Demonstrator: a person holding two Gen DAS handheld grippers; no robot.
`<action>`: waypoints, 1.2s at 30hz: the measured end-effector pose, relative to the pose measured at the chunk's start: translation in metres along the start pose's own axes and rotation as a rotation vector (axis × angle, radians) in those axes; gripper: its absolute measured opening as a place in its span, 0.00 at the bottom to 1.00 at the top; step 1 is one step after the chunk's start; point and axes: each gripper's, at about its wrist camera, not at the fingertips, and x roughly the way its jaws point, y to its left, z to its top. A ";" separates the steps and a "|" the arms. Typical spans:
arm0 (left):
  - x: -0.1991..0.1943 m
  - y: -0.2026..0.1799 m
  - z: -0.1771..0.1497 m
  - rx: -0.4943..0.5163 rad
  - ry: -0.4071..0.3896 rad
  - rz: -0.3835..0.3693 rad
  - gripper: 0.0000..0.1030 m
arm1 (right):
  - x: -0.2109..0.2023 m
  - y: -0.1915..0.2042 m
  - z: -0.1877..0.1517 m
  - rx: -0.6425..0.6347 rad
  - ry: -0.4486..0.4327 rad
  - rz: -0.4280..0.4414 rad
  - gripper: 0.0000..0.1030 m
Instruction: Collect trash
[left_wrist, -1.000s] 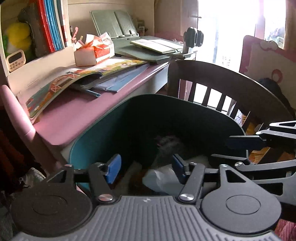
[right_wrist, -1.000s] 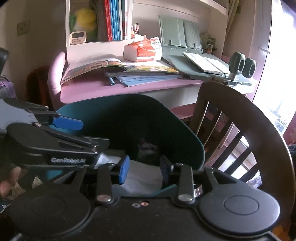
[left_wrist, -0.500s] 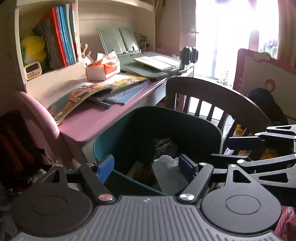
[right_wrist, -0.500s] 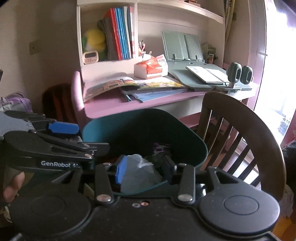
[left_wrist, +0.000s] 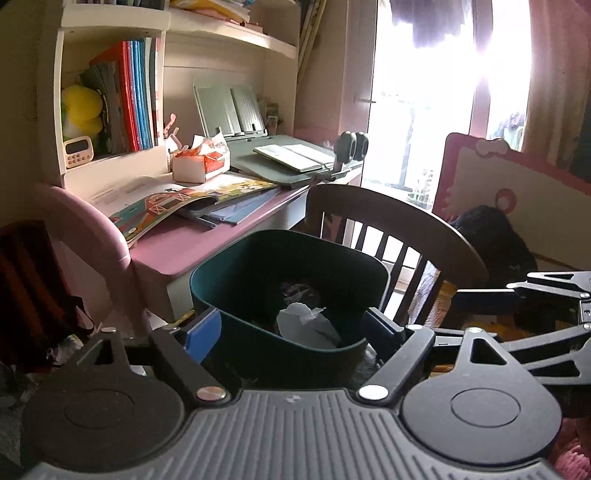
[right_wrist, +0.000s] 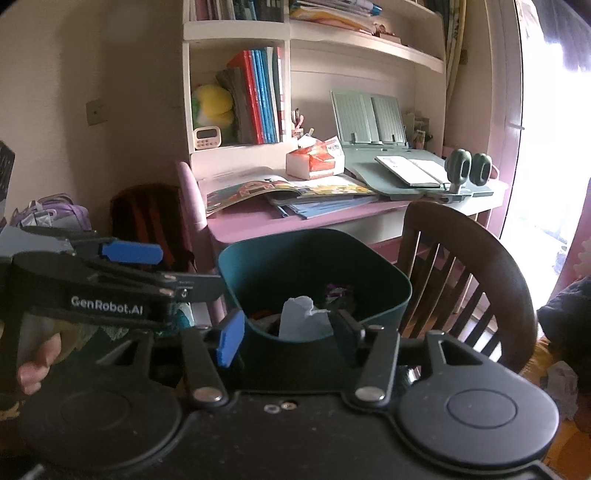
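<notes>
A dark teal trash bin (left_wrist: 258, 266) stands on the floor in front of the pink desk; it also shows in the right wrist view (right_wrist: 369, 266). Crumpled white paper (left_wrist: 306, 325) and other scraps lie inside it, and the paper shows in the right wrist view too (right_wrist: 301, 321). My left gripper (left_wrist: 291, 332) is open and empty, above the bin's near rim. My right gripper (right_wrist: 288, 334) is open and empty, also at the near rim. The left gripper (right_wrist: 129, 254) shows at the left of the right wrist view.
A dark wooden chair (left_wrist: 399, 221) stands right of the bin. The pink desk (left_wrist: 184, 243) behind holds open books (left_wrist: 166, 203), a tissue box (left_wrist: 199, 162) and a grey book stand (left_wrist: 295, 158). A backpack (right_wrist: 147, 218) leans at the left.
Both grippers have pulled back and up from inside the bin, so the bin looks smaller and farther. The white paper stays in the bin. Both jaws stay open.
</notes>
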 end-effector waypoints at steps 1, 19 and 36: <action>-0.004 0.001 -0.001 -0.005 -0.006 -0.001 0.82 | -0.004 0.003 -0.002 -0.006 -0.002 -0.004 0.52; -0.063 0.006 -0.033 -0.023 -0.069 -0.019 0.99 | -0.046 0.035 -0.022 0.002 -0.026 -0.031 0.52; -0.092 0.007 -0.049 -0.002 -0.079 0.025 0.99 | -0.065 0.048 -0.032 0.015 -0.022 -0.005 0.52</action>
